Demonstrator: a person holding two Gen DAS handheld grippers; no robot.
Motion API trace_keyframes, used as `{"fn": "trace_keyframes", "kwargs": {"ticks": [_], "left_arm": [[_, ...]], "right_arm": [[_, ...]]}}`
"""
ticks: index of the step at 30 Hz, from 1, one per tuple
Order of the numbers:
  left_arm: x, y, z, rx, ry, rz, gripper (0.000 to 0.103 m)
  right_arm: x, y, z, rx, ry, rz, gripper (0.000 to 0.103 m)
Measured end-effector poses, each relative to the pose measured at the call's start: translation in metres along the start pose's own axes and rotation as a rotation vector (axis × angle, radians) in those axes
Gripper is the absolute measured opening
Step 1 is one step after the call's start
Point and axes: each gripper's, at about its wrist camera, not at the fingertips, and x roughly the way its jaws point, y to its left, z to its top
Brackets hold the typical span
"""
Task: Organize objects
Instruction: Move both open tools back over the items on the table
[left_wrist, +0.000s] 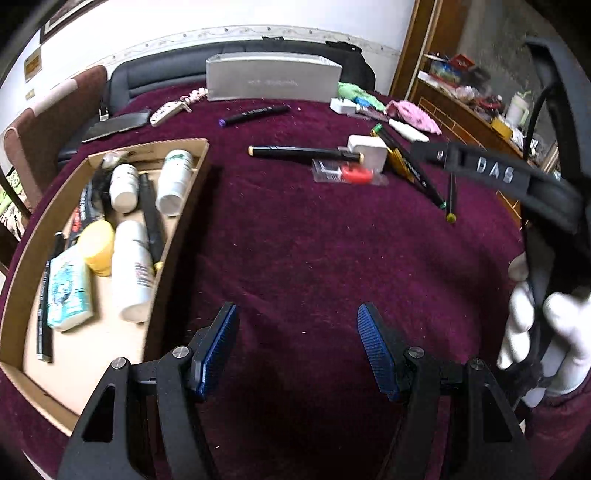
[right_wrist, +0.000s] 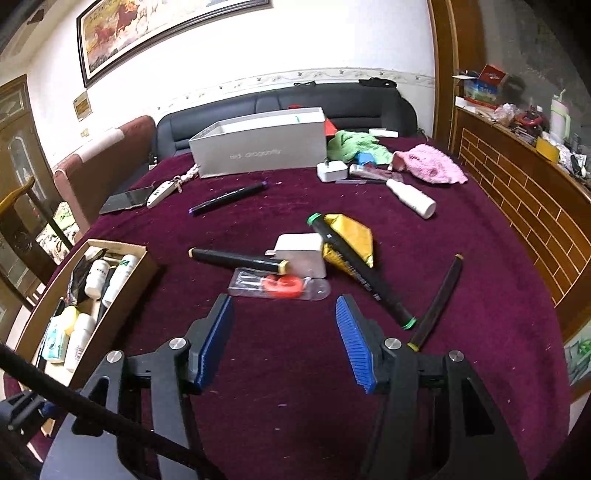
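Both the left hand-held gripper and the right hand-held gripper are spread wide and hold nothing. The black pen lies flat on the desk, just past the right one, long way left to right. It touches the white plug, so a grab could bump the plug or roll the pen away. The box waits at the left.

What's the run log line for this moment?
left gripper: open, empty | right gripper: open, empty | cardboard tray: part-filled | markers: loose on cloth
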Motion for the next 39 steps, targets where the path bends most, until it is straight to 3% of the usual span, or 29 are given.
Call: {"fn": "trace_keyframes", "kwargs": {"ticks": [12, 17, 24, 27, 35, 38, 39], "left_arm": [[0.035, 0.003, -0.004, -0.01, 0.071, 0.022, 0.06], [0.038, 0.0, -0.002, 0.02, 0.06, 0.043, 0.062], [0.047, -0.022, -0.008, 0.13, 0.057, 0.082, 0.091], [0.05, -0.024, -0.006, 0.137, 0.077, 0.06, 0.101], [0.051, -0.028, -0.005, 0.148, 0.09, 0.064, 0.102], [0.056, -0.029, 0.005, 0.148, 0.166, 0.053, 0.101], [0.056, -0.03, 0.014, 0.147, 0.19, 0.01, 0.098]], "right_arm": [[0.005, -0.017, 0.015, -0.007, -0.038, -0.025, 0.06], [0.014, -0.019, 0.02, -0.018, -0.031, -0.032, 0.06], [0.026, -0.029, 0.034, -0.018, -0.029, -0.029, 0.06], [0.033, -0.047, 0.05, 0.02, -0.046, -0.035, 0.063], [0.049, -0.109, 0.057, 0.193, -0.078, -0.027, 0.065], [0.051, -0.123, 0.054, 0.226, -0.072, -0.021, 0.065], [0.05, -0.127, 0.052, 0.235, -0.074, -0.024, 0.065]]}}
